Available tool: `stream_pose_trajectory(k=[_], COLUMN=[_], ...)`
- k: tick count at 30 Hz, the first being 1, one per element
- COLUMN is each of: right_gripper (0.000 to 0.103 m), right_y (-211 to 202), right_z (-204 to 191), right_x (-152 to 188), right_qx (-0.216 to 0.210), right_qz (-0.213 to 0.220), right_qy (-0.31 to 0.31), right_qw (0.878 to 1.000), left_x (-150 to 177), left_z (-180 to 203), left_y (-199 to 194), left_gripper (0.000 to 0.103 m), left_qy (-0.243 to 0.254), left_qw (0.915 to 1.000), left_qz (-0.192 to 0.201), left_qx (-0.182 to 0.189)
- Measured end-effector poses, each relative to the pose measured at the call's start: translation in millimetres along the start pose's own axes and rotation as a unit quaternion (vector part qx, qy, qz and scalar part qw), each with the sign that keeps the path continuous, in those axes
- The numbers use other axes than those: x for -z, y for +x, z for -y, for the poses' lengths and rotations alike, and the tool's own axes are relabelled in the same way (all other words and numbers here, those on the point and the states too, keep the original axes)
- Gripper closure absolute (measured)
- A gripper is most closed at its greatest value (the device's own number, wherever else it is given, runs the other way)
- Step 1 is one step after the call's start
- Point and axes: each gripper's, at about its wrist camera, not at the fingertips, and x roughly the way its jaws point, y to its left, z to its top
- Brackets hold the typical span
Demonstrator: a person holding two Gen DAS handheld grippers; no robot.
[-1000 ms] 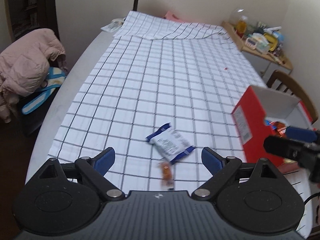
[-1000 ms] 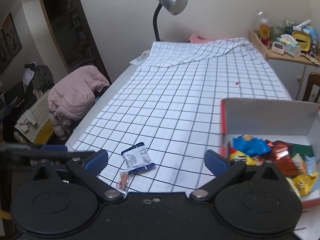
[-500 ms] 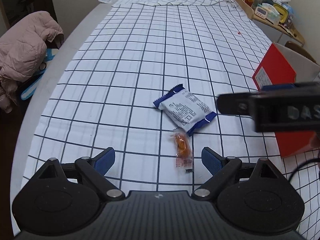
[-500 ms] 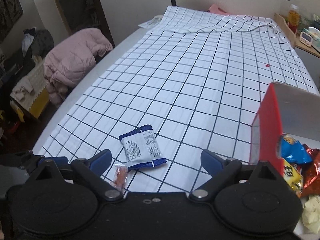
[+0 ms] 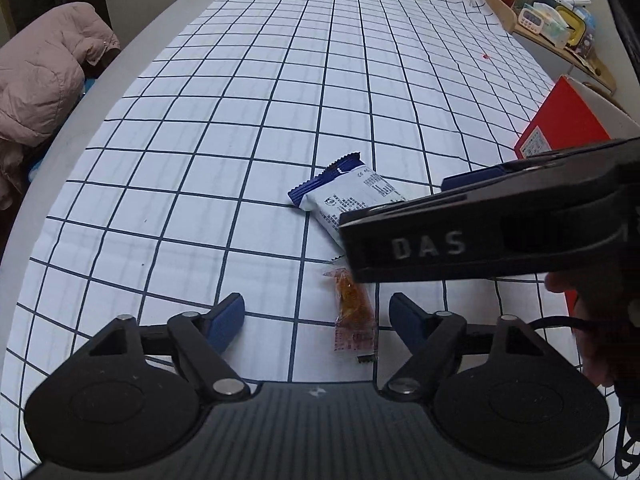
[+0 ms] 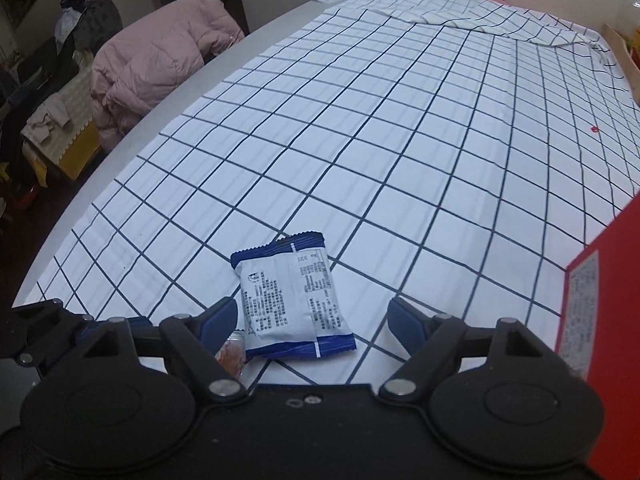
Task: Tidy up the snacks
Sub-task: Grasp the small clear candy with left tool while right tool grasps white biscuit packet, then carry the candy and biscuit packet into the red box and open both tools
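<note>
A white and blue snack packet (image 6: 293, 300) lies flat on the checked tablecloth, between the open fingers of my right gripper (image 6: 314, 322). It also shows in the left wrist view (image 5: 348, 200), partly hidden by the right gripper's body (image 5: 472, 236). A small clear packet with an orange snack (image 5: 354, 316) lies just left of it, between the open fingers of my left gripper (image 5: 318, 322); only its end (image 6: 230, 354) shows in the right wrist view. A red box (image 6: 600, 312) stands at the right.
The checked cloth (image 6: 400, 140) covers a long white table (image 5: 120, 80). A pink jacket (image 6: 160, 52) lies on a chair past the left edge. A wooden shelf with clutter (image 5: 556, 24) stands at the far right.
Both grippers have moved down and forward toward the two packets. The right gripper has come in over the white and blue packet and now crosses the left wrist view.
</note>
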Motion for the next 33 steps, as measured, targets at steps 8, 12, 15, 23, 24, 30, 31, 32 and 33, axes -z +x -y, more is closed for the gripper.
stream_pose_trajectory(k=[8,12,15,23,24,30,31,32,33], right_gripper=[0.032,0.041,0.049,0.054,0.054,0.054,0.054,0.054,0.054], right_y=[12,11,11,2,-1,-25,-30,-35,-41], right_z=[-6,-8,-8,2,3,12,13,14,15], right_x=[0,0,-1,4,5,11,12,14,15], right_qx=[-0.001,-0.005,-0.007,-0.002,0.0,-0.004,-0.005,-0.007,-0.008], right_qz=[-0.009,-0.003,0.001,0.016,0.02,0.041,0.045,0.05,0.055], right_qy=[-0.029,-0.034,-0.034,-0.006,-0.002,0.018,0.023,0.027,0.03], right_qw=[1.0,0.999,0.999,1.0,1.0,0.999,0.999,0.998,0.998], left_x=[-3,-3,-3,-5,-6,-9,-9,-10,-11], left_z=[7,9,10,3,1,-3,-4,-5,-5], left_y=[1,0,1,0,0,-13,-16,-19,-23], left_gripper=[0.05,0.063,0.071,0.085,0.085,0.085,0.085,0.085,0.085], left_qy=[0.021,0.03,0.038,0.025,0.022,0.004,0.003,0.001,-0.001], left_qw=[0.9998,0.9995,0.9992,0.9996,0.9997,0.9998,0.9997,0.9997,0.9997], left_qz=[0.007,0.007,0.005,0.001,0.001,0.008,0.009,0.01,0.011], left_qx=[0.001,0.005,0.001,0.013,0.014,0.02,0.022,0.022,0.023])
